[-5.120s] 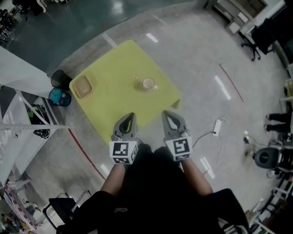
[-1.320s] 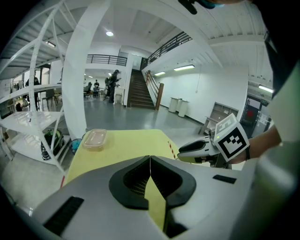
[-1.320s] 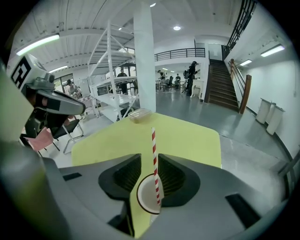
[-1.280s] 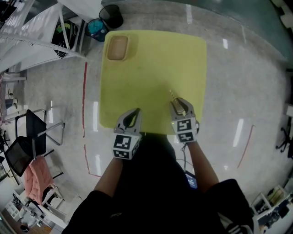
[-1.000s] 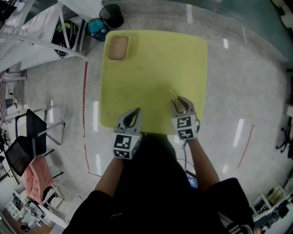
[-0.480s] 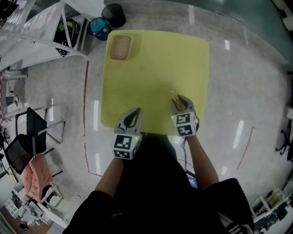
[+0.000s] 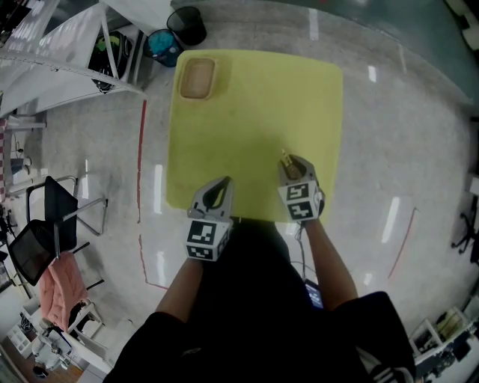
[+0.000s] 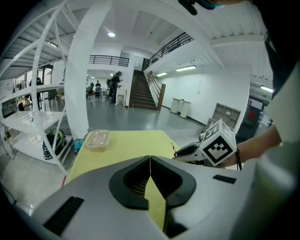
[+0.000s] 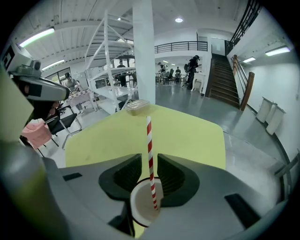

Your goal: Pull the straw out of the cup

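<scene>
On the yellow table stands a white paper cup with a red-and-white striped straw upright in it. My right gripper is over the cup, and its jaws are closing with the straw between them; a thin gap shows on each side of the straw. In the head view that gripper covers the cup, and only the straw's tip pokes out beyond it. My left gripper hovers at the table's near edge. Its tips meet with nothing between them.
A lidded plastic container sits at the table's far left corner. Beyond that corner stand a black bin and a blue bin. A white rack and a black chair stand to the left.
Since the earliest frame I have come up to the table, and my right gripper has come over the cup and straw. Over the last second both grippers have hardly shifted.
</scene>
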Tool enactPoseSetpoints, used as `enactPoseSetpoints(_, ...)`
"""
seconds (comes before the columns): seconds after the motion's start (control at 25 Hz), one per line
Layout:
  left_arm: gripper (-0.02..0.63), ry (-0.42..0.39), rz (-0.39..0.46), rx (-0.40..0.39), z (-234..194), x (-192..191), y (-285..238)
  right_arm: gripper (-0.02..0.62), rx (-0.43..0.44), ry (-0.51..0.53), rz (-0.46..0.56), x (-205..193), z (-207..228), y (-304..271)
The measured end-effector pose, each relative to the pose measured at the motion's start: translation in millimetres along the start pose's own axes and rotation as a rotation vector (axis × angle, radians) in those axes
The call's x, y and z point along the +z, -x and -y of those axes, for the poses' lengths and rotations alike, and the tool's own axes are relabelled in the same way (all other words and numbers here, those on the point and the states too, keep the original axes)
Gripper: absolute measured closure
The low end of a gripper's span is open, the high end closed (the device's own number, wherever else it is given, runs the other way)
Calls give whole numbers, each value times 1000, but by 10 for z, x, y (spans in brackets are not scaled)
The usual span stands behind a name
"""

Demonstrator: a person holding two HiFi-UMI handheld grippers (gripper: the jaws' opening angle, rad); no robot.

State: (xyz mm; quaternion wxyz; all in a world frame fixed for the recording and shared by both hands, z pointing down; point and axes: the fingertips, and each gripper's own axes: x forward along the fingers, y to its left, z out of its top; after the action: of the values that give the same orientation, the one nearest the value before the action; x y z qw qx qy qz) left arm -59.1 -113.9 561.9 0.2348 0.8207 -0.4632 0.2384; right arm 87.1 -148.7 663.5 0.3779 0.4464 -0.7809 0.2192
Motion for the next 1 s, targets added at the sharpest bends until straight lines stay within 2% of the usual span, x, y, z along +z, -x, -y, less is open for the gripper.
enactPoseSetpoints(1.0,561,-12,-9,-12,46,32,-61,544,-7,11,9,12,26,-3)
